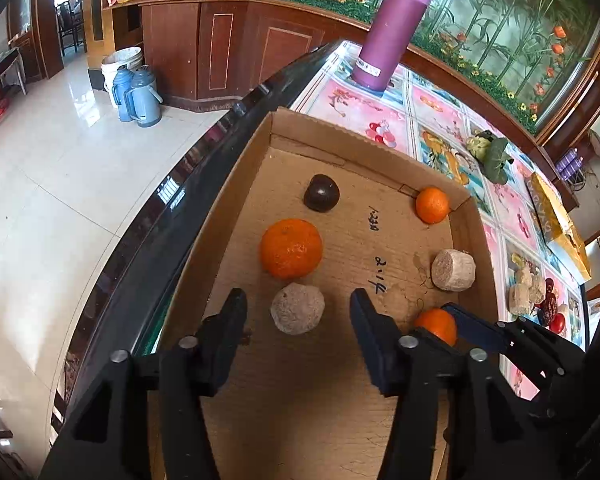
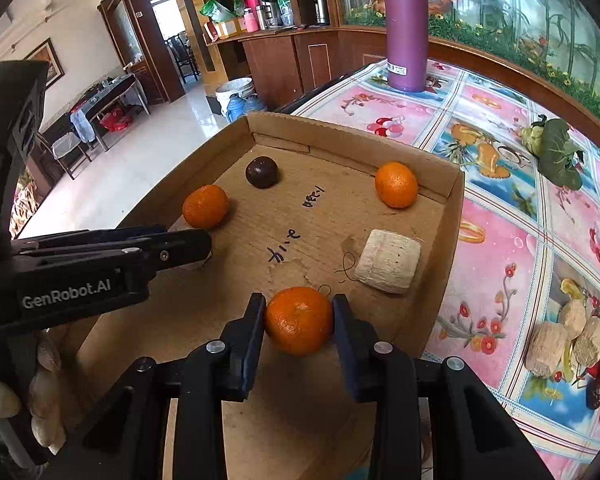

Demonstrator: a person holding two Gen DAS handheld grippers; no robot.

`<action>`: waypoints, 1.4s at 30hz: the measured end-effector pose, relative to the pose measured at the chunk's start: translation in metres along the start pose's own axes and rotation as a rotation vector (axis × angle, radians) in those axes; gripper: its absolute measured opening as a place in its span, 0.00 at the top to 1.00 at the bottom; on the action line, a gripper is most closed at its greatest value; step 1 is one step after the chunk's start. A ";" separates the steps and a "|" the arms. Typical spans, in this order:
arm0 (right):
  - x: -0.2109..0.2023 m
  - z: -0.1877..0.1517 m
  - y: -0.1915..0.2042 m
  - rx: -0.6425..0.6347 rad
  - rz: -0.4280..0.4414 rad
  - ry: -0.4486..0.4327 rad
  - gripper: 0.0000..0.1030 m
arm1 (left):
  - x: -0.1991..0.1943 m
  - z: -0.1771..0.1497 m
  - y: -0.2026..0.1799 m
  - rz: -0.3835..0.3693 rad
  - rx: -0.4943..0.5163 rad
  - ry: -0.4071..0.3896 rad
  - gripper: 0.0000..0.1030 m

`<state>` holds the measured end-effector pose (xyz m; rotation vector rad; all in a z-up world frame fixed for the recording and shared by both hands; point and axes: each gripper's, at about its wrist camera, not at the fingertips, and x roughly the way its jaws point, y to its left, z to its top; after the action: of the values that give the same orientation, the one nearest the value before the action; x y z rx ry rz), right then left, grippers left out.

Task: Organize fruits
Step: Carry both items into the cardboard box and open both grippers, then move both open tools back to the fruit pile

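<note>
Right wrist view: inside the cardboard box (image 2: 452, 208), left to right, lie an orange by the left wall (image 2: 205, 206), a dark round fruit (image 2: 262, 172) toward the far wall, the mandarin (image 2: 299, 320) at the near middle, another orange in the far right corner (image 2: 396, 184) and a pale cylindrical block (image 2: 388, 261) near the right wall. The right gripper (image 2: 299, 322) has its jaws pinching the mandarin across its widest part. I judge it light and soft-skinned — it would bruise under a hard squeeze, and its roundness could let it roll free. The left gripper (image 1: 298, 312) hangs over the box's left side with jaws spread around, not touching, a rough tan ball (image 1: 297, 309) just beside the left orange. That gripper crowds the mandarin's left; the block sits close on its right. Right of the box, on the flowered counter (image 2: 496, 240), wait more pale blocks and dark red fruits (image 2: 572, 344). Behind the box stands a purple flask (image 2: 406, 28).
</note>
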<state>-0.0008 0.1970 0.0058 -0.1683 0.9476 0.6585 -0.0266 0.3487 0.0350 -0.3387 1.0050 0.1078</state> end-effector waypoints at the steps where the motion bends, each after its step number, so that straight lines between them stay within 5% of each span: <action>1: -0.001 0.000 0.000 -0.003 -0.007 -0.007 0.58 | -0.002 0.000 0.000 0.000 -0.003 -0.006 0.47; 6: -0.019 0.003 -0.002 0.001 -0.018 -0.054 0.51 | -0.026 -0.001 -0.003 -0.002 -0.016 -0.065 0.46; 11: -0.051 -0.005 -0.012 0.026 -0.028 -0.110 0.49 | -0.060 -0.006 -0.017 -0.013 -0.001 -0.148 0.34; 19: -0.124 -0.036 -0.075 0.123 -0.122 -0.177 0.47 | -0.106 -0.019 -0.096 -0.134 0.122 -0.222 0.34; 24: -0.213 -0.032 -0.133 0.131 -0.329 -0.252 0.47 | -0.153 -0.016 -0.155 -0.181 0.252 -0.315 0.33; 28: -0.330 -0.002 -0.174 0.125 -0.532 -0.386 0.47 | -0.190 0.007 -0.194 -0.172 0.319 -0.411 0.28; 33: -0.450 0.025 -0.200 0.118 -0.784 -0.520 0.31 | -0.217 0.036 -0.228 -0.152 0.351 -0.507 0.18; 37: -0.490 0.019 -0.223 0.182 -0.878 -0.605 0.08 | -0.187 0.047 -0.237 -0.165 0.323 -0.462 0.17; 42: -0.419 -0.016 -0.257 0.252 -0.779 -0.492 0.05 | -0.104 0.039 -0.242 -0.190 0.288 -0.281 0.17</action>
<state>-0.0304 -0.2015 0.2931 -0.1283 0.4187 -0.1461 0.0075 0.1406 0.1971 -0.1484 0.6935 -0.1566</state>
